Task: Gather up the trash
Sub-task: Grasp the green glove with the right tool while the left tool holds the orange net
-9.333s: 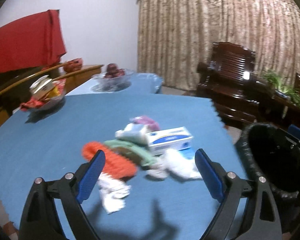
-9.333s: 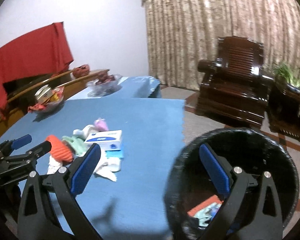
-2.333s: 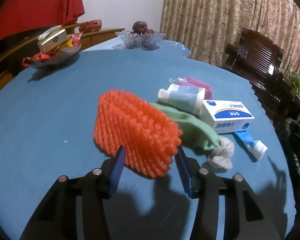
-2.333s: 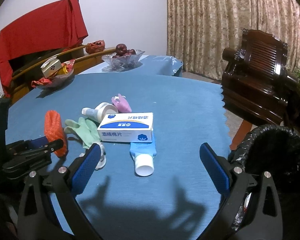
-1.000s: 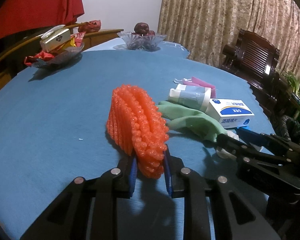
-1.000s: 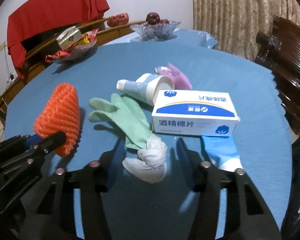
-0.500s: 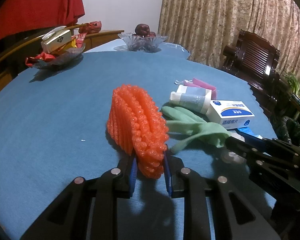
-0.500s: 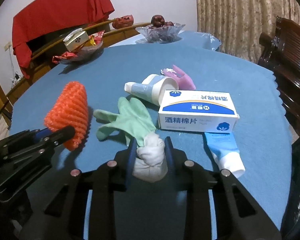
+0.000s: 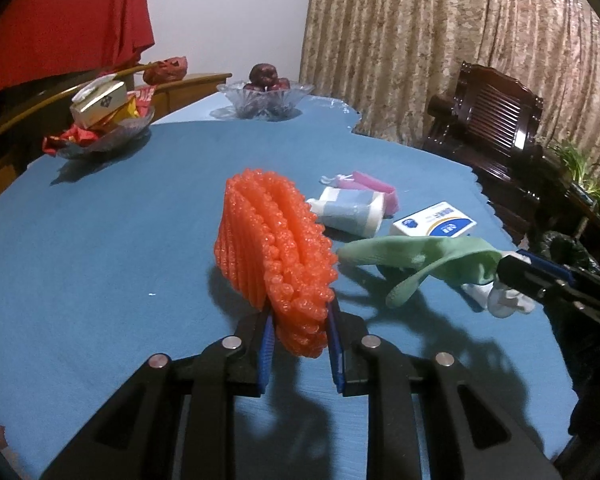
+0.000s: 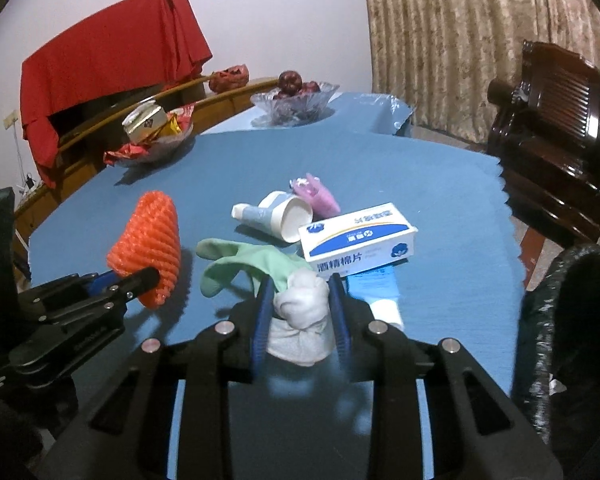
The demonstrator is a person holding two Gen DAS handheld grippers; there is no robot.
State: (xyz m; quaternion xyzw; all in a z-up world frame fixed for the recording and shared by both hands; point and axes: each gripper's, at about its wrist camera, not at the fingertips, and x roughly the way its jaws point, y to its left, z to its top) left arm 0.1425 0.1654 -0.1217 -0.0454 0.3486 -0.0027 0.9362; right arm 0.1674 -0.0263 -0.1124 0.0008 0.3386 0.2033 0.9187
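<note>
Gripping the orange foam net (image 9: 274, 256), the left tool (image 9: 298, 346) holds it just above the blue bench (image 9: 100, 240). The right tool (image 10: 299, 322) pinches the white wad (image 10: 302, 316) with the green glove (image 10: 252, 266), beside the white box (image 10: 358, 238).

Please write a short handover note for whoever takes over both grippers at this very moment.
Left gripper: shut on the orange foam net, lifted off the blue table.
Right gripper: shut on the white wad, with the green glove hanging from it.
On the table: white-and-blue box, blue tube beneath it, paper cup, pink wrapper.
Black bin stands at the right, off the table edge.
Left: drop both loads into the bin, then collect the other four.
</note>
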